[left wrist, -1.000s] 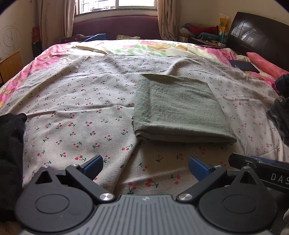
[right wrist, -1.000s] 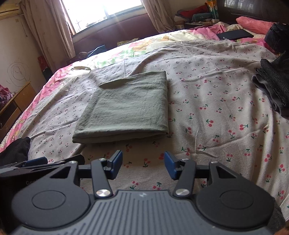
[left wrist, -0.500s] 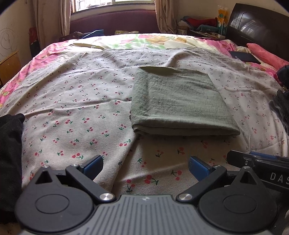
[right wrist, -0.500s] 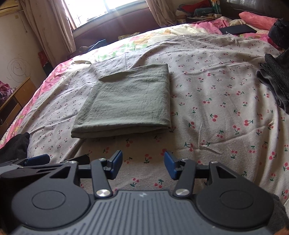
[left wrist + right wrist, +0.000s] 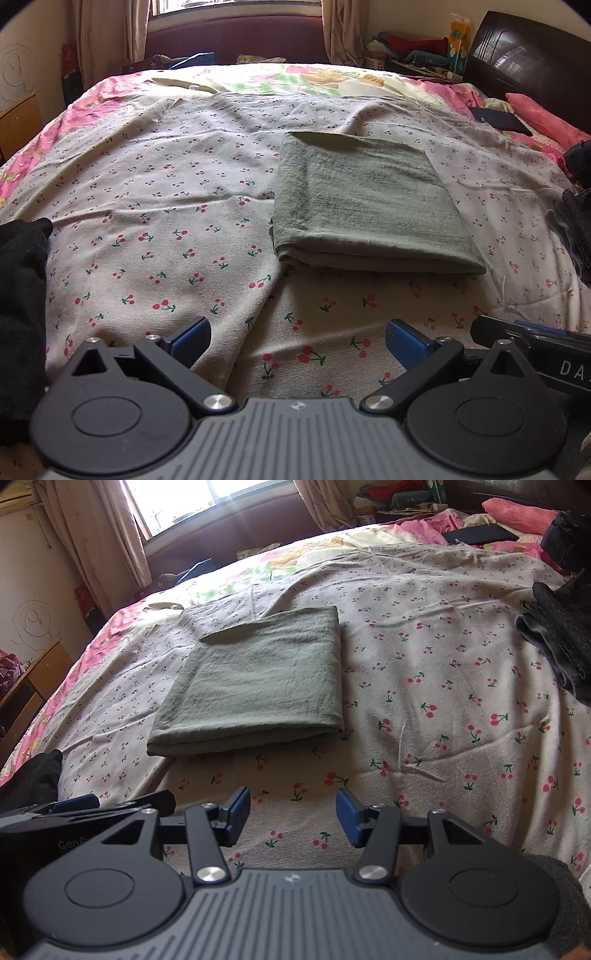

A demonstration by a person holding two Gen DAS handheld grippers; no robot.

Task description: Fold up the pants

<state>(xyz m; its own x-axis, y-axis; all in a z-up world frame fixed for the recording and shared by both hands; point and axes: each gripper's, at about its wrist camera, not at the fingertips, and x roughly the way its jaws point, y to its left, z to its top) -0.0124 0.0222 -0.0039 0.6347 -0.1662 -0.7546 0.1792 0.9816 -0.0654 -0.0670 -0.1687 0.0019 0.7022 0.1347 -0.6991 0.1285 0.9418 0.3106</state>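
Observation:
Olive-green pants [image 5: 369, 206] lie folded into a flat rectangle on the cherry-print sheet [image 5: 155, 221], with the thick folded edge nearest me. In the right wrist view the same pants [image 5: 258, 686] sit ahead and left of centre. My left gripper [image 5: 297, 341] hovers near the bed's front edge, a short way in front of the pants, jaws wide apart and empty. My right gripper [image 5: 293, 814] is also held just short of the pants, open about halfway with only sheet between its blue pads. Each gripper shows at the edge of the other's view.
A black garment [image 5: 22, 314] lies at the near left of the bed. Dark grey clothes [image 5: 554, 642] are piled at the right edge. A dark flat tablet-like object [image 5: 480, 533] and a pink pillow [image 5: 517, 511] lie near the headboard [image 5: 528, 70]. A wooden cabinet [image 5: 33, 686] stands at left.
Both views have tipped slightly, so the pants sit a little lower in frame. Neither gripper has changed its opening and the pants have not moved on the sheet.

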